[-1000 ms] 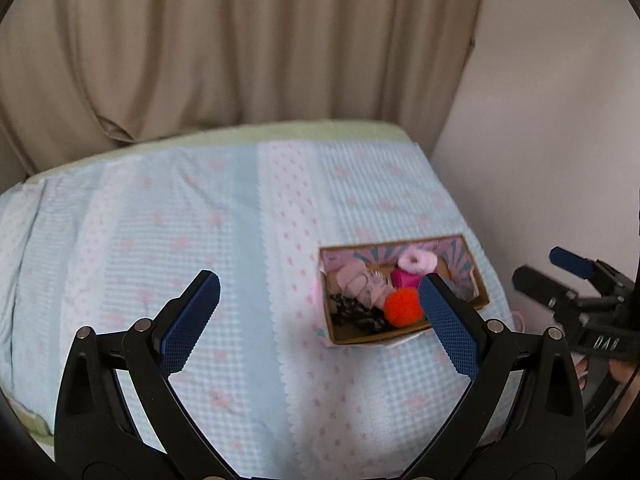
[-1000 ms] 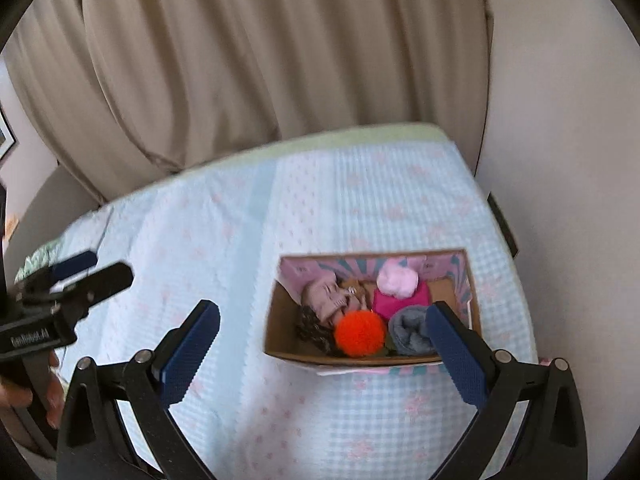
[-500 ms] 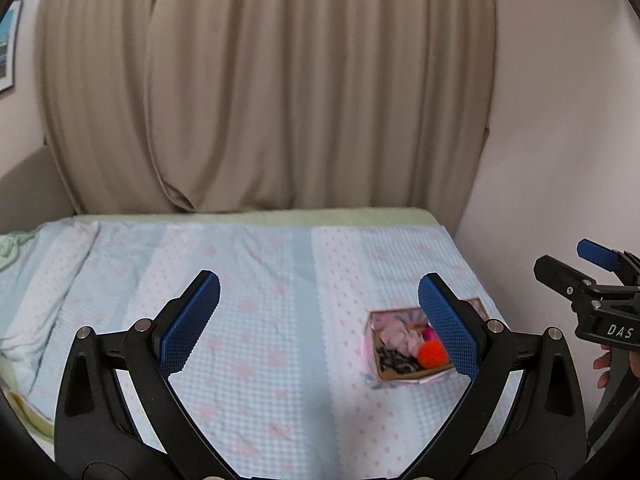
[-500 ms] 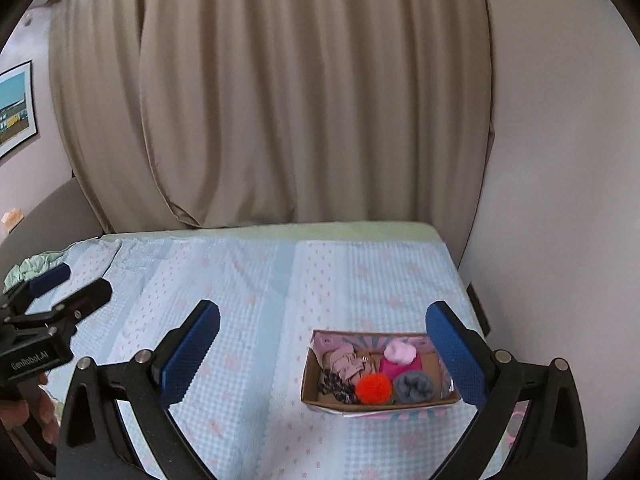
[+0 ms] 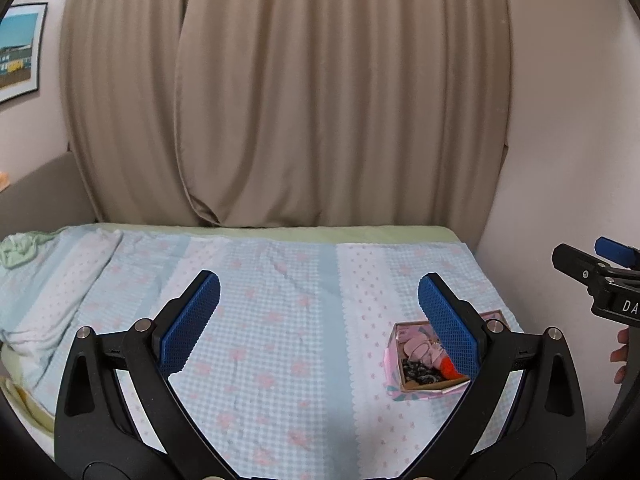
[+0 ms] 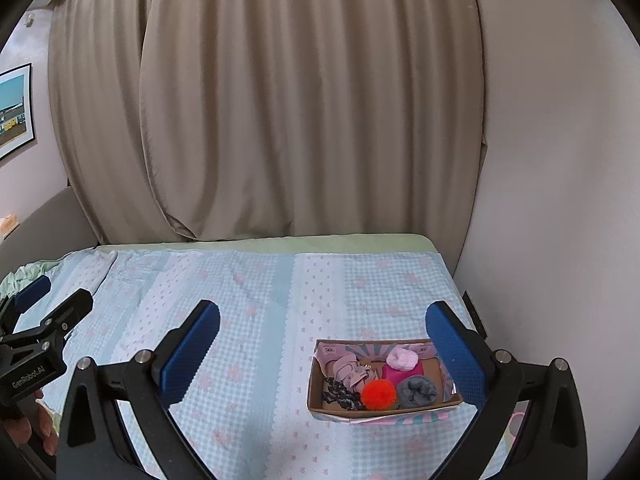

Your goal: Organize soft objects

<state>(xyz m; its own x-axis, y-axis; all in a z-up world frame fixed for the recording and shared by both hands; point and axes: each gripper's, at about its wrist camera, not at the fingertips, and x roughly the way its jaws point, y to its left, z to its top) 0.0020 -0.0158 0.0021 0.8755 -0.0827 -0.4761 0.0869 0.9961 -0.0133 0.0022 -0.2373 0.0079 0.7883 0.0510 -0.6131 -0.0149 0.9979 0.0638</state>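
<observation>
- While the cardboard box (image 6: 384,376) sits on the checked bedspread (image 6: 248,300) near the wall-side edge, both tools are held high and well apart from it.
- The left gripper (image 5: 319,308) is spread wide, with nothing between its blue pads.
- The right gripper (image 6: 322,334) is likewise spread and empty.
- Inside the box, an orange pompom (image 6: 378,394), a grey roll (image 6: 418,391), a pale pink puff (image 6: 402,359) on a magenta piece (image 6: 400,376), pink fabric (image 6: 349,369) and a dark band (image 6: 340,394) are seen packed together.
- No loose soft item can be spotted on the bedspread, so the gathering is judged complete or nearly so.
- If anything is left, a check of the hidden near edge is called for before the grippers are set aside.
</observation>
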